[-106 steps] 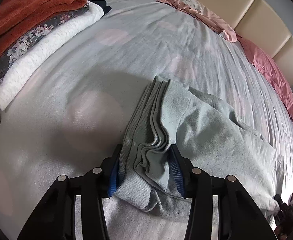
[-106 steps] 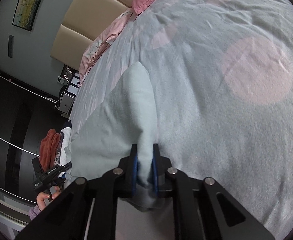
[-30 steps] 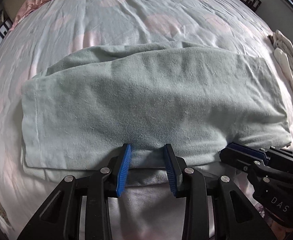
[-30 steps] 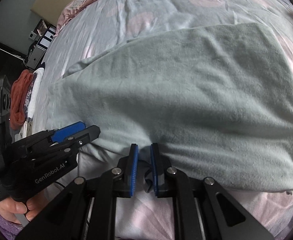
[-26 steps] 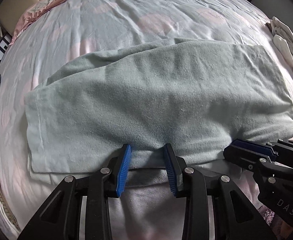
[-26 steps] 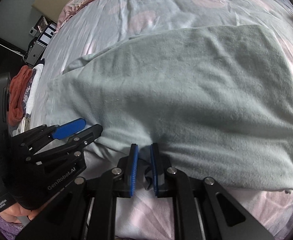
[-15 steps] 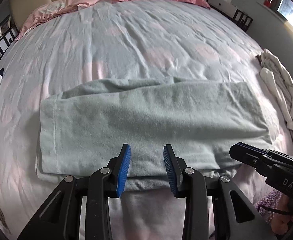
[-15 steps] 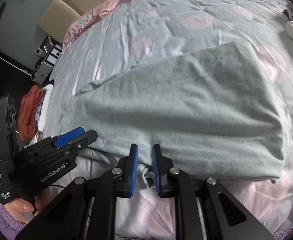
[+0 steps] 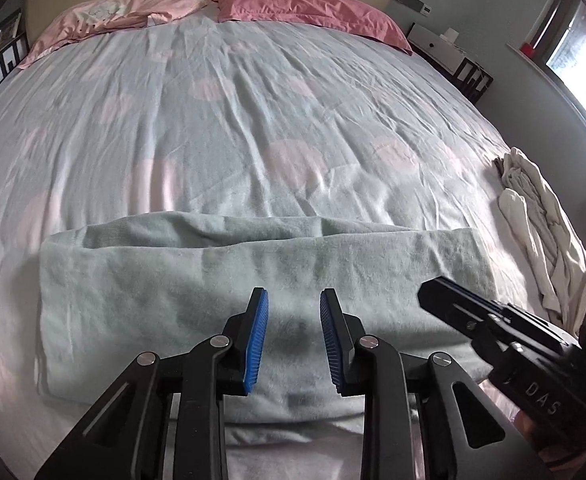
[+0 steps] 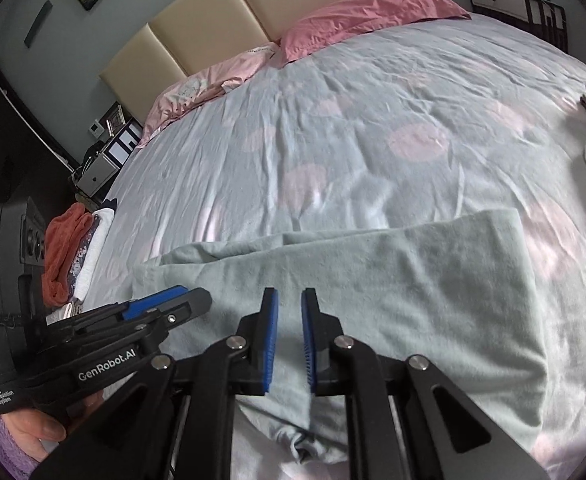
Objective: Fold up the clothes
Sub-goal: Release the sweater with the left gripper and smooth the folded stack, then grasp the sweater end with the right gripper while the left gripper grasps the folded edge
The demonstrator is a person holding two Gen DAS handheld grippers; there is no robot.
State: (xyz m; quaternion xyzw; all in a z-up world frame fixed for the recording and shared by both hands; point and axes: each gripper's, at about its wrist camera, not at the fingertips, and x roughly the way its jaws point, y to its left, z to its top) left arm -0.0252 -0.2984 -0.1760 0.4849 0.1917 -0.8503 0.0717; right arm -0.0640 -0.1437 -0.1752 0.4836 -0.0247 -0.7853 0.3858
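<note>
A pale green garment [image 9: 253,272] lies folded in a long band across the near part of the bed, also seen in the right wrist view [image 10: 393,280]. My left gripper [image 9: 291,300] hovers above its near edge. Its blue pads stand apart with nothing between them, and the jaws are closing. My right gripper [image 10: 289,296] hangs over the same edge further right. Only a narrow gap shows between its pads, nothing is in it, and its jaws are closing too. Each gripper shows in the other's view: the right gripper [image 9: 445,292] and the left gripper [image 10: 181,300].
The bed sheet [image 9: 253,120] is light blue with pink spots. Crumpled white clothes [image 9: 533,220] lie at the right edge. A stack of folded clothes [image 10: 73,248] sits at the left edge. Pink pillows [image 9: 305,8] rest against the beige headboard [image 10: 221,20].
Both grippers let go of the green garment's near edge and rose up and back from it. The garment stays folded on the bed. Both views have tilted up toward the headboard.
</note>
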